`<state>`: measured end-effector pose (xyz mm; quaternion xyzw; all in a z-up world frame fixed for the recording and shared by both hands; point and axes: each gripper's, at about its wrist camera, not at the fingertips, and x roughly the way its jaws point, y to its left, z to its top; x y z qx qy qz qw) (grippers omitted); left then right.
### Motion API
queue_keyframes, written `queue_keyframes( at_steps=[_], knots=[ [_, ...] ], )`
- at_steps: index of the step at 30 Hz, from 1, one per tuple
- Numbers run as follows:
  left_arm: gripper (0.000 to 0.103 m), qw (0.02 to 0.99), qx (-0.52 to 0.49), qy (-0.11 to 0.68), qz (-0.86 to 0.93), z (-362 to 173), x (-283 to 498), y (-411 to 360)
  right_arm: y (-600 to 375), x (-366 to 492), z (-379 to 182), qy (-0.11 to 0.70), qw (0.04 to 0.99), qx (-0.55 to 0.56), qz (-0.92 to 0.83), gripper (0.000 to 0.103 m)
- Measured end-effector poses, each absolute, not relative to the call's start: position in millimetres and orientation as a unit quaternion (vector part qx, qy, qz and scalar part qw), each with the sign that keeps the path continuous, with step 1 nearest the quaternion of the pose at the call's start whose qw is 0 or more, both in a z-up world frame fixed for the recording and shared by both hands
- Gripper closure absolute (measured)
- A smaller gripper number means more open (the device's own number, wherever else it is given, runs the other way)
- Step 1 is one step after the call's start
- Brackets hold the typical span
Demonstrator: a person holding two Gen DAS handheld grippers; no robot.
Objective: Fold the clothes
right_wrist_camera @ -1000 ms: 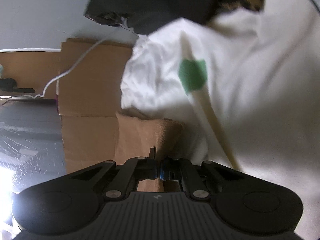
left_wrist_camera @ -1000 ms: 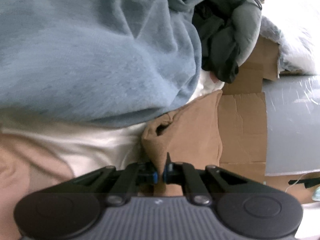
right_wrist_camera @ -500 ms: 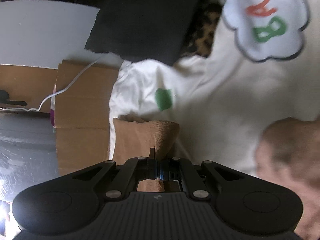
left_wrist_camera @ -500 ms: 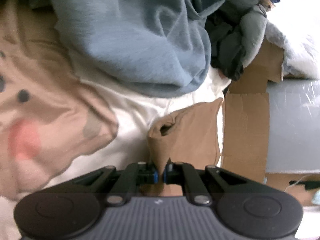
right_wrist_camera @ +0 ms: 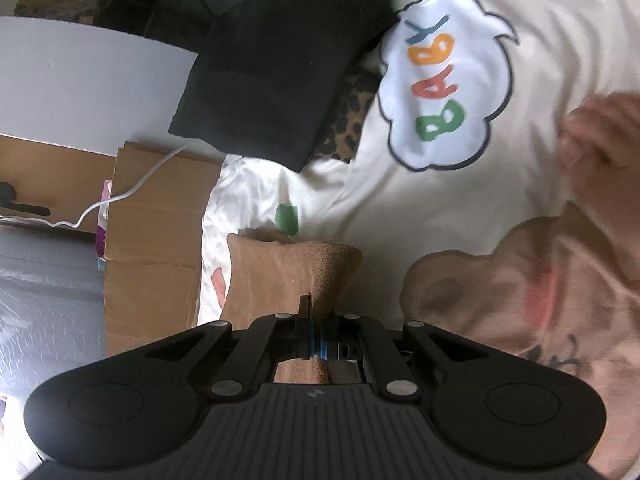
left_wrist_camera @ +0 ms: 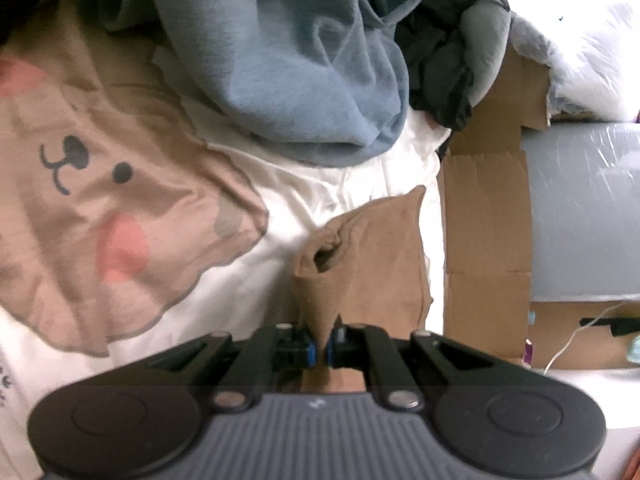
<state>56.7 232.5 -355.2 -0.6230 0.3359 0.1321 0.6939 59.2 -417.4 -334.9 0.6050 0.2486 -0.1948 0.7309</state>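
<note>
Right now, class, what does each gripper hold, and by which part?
Both the left gripper and right gripper pinch the tan garment by a bunched edge fold, jaws shut on it.

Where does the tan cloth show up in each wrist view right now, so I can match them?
Left wrist: tan cloth sits low and centre, an edge pinched in the shut left claw.
Right wrist: tan cloth sits low, left of centre, an edge pinched in the shut right claw.
Shared landmark: the flattened cardboard, right of the cloth in the left view, left of it in the right view.
</note>
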Motion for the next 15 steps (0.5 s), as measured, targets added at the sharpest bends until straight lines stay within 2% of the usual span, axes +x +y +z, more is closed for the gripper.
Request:
queue_keyframes(
  at_steps=[15],
  knots=[
    [0.098,0.694,-0.599,0.374,0.142,-350,35,223,-419,34,-307,0.262,0.754,0.558,-0.228,0.102]
  ],
)
